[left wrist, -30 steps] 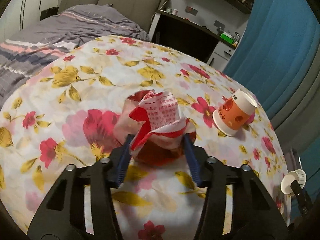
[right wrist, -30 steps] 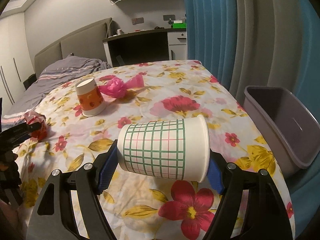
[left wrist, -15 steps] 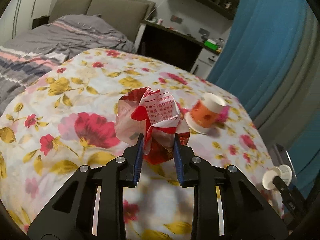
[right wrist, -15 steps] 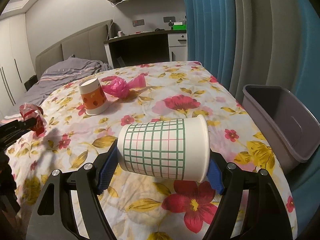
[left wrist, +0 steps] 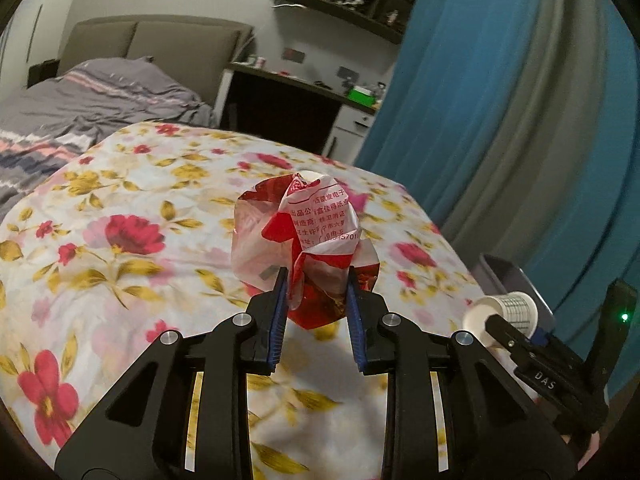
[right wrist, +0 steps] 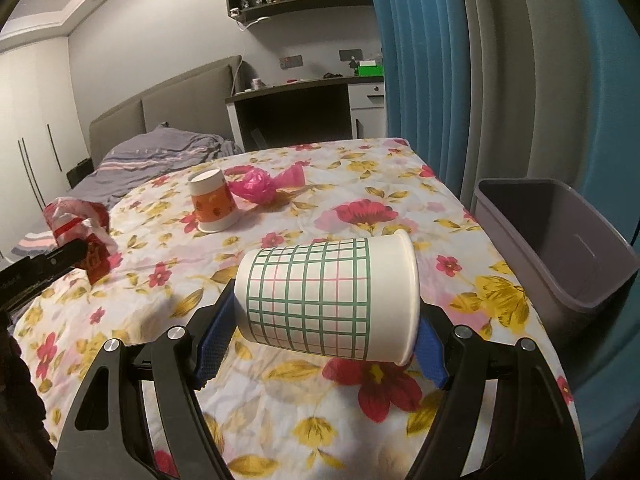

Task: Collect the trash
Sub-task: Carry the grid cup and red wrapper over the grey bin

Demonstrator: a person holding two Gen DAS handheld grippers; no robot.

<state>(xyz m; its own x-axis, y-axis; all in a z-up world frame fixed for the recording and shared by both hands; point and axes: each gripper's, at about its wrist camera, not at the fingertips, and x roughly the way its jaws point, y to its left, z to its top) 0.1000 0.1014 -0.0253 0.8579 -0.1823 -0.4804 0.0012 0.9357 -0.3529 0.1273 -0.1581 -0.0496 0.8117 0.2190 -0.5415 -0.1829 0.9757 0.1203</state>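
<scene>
Bin (right wrist: 552, 240) interior — right view only.

Left gripper (left wrist: 316, 300) jaws closed on red wrapper (left wrist: 308, 240), lifted it off floral tablecloth (left wrist: 120, 240).

The left gripper (left wrist: 316, 312) has black plastic arms with triangular cut-outs, silver round screws and blue ribbed pads (left wrist: 277, 322). The right gripper (right wrist: 320, 334) looks the same; its side carries white letters "DAS" and a green light.

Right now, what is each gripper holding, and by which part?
Left gripper: crumpled red wrapper, pinched at its lower part. Right gripper: grid-patterned paper cup, lying sideways, clamped end to end, base and rim.
</scene>
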